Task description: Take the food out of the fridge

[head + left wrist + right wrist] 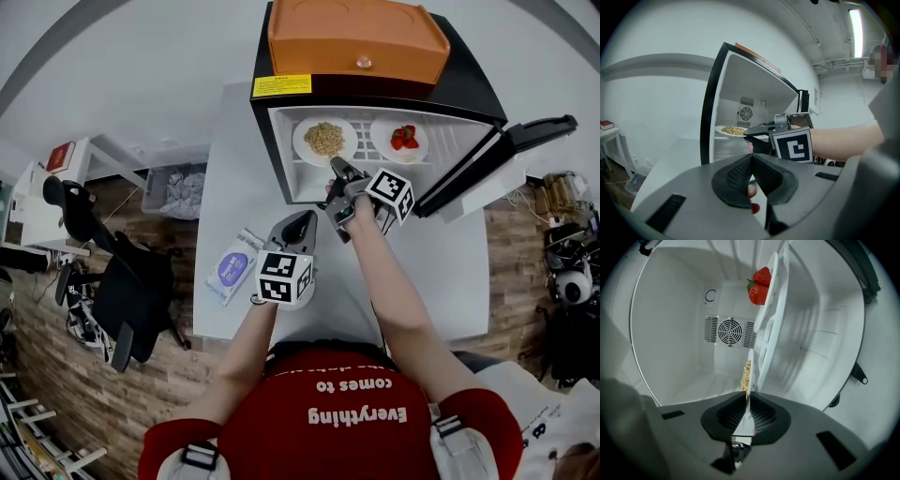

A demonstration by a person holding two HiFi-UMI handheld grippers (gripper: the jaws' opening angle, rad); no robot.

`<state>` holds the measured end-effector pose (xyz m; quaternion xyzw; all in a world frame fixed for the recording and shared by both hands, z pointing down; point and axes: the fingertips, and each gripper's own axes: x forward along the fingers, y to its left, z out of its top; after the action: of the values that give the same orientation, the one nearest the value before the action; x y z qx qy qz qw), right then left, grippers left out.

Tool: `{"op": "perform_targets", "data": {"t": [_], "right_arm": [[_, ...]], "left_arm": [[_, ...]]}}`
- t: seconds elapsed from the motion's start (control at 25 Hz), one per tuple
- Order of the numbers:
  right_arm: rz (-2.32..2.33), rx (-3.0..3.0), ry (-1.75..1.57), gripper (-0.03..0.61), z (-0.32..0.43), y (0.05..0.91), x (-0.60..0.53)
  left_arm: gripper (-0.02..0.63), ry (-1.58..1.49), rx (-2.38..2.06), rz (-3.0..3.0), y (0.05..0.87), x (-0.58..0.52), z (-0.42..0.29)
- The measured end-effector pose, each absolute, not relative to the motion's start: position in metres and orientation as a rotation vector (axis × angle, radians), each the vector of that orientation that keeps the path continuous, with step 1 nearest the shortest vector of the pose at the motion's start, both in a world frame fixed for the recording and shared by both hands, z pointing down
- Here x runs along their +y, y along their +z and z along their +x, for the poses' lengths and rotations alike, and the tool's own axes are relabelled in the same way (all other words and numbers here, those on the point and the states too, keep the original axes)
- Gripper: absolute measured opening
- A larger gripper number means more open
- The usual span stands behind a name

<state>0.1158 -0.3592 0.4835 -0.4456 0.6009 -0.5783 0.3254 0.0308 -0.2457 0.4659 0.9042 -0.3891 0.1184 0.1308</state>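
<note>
The small black fridge stands open on the white table. On its shelf lie a white plate of grain and a plate with strawberries. My right gripper reaches into the fridge, rolled onto its side, and is shut on the near rim of the grain plate; the rim sits between the pads in the right gripper view. The strawberries lie farther along the shelf. My left gripper hovers shut and empty in front of the fridge, facing the right gripper and the grain plate.
The fridge door swings open to the right. An orange box sits on top of the fridge. A blue and white packet lies on the table at the left. A dark chair and clutter stand on the floor at the left.
</note>
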Motion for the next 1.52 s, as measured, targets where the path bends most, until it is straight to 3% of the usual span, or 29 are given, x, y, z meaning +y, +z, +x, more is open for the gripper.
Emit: {"op": "perform_targets", "data": {"t": [1.52], "right_arm": [[-0.99,1.645,-1.45,0.025,0.125,0.47,-0.188]], "left_arm": [[-0.002,0.306,-1.077,2.743,0.436,-0.176,0.038]]}}
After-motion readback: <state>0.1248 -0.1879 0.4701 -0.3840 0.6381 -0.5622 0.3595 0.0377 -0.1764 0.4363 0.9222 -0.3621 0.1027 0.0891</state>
